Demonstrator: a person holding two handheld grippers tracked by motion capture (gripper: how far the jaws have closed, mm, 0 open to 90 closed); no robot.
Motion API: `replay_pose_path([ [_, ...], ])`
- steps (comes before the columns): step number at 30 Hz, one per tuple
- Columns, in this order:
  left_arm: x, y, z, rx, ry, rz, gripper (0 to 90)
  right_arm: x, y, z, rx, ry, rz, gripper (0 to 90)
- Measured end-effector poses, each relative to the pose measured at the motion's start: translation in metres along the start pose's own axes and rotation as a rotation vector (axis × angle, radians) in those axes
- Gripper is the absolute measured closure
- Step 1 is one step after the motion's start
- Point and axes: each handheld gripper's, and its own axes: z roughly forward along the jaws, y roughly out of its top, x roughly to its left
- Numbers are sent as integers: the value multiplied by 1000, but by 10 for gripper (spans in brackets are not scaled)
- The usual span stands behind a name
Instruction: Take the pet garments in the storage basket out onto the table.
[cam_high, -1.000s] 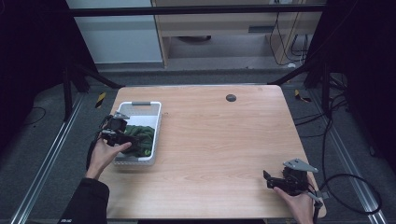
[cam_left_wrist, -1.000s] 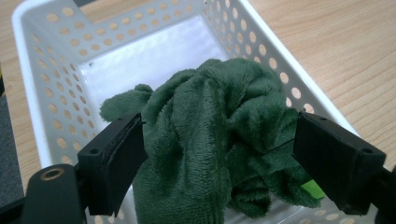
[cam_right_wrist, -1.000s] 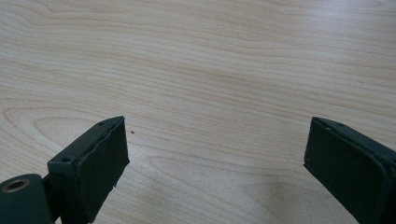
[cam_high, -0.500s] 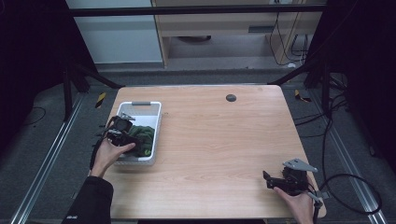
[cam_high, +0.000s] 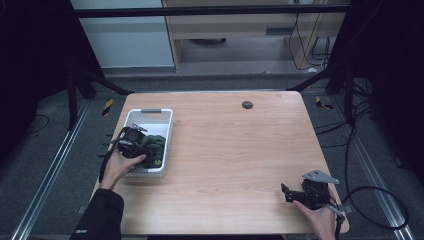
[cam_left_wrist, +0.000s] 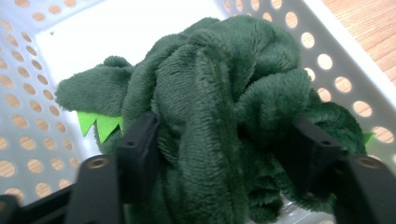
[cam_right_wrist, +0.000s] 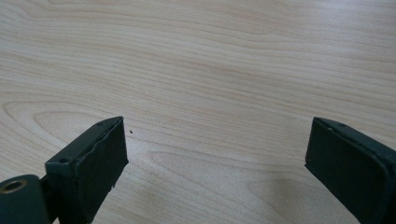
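Inside the white basket (cam_high: 165, 131), left gripper (cam_left_wrist: 219, 154) jaws closing on green plush toy (cam_left_wrist: 219, 79) (walls close around).

The plush toy (cam_left_wrist: 219, 107) between my black left jaws is dark green, with a row of bright light-green felt teeth on it. The basket (cam_left_wrist: 28, 107) around it is white, with a regular pattern of round holes in its walls. The table (cam_high: 240, 155) is light wood with fine brown grain lines. My right gripper (cam_high: 289, 192) is black, with a grey plate on top.

no readable text, labels or signs
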Motion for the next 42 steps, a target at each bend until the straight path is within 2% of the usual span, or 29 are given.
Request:
replay_pose_path([
  [7, -2, -1, 2, 23, -5, 3, 597, 0, 0, 0, 6, 3, 4, 54],
  [8, -2, -1, 2, 34, -13, -7, 597, 0, 0, 0, 6, 4, 4, 54],
  [10, -1, -1, 4, 47, -21, -14, 690, 0, 0, 0, 6, 6, 5, 54],
  [14, -1, -3, 5, 53, -29, -26, 756, 0, 0, 0, 7, 7, 4, 53],
  [25, 2, -6, -13, -6, -38, -31, 784, 0, 0, 1, 9, 7, -1, 51],
  [33, 4, 0, -42, -45, -33, -5, 791, 0, 0, 1, 7, 9, -2, 51],
  [42, 4, 4, -62, -58, -26, 22, 793, 0, 0, 1, 6, 9, -6, 51],
])
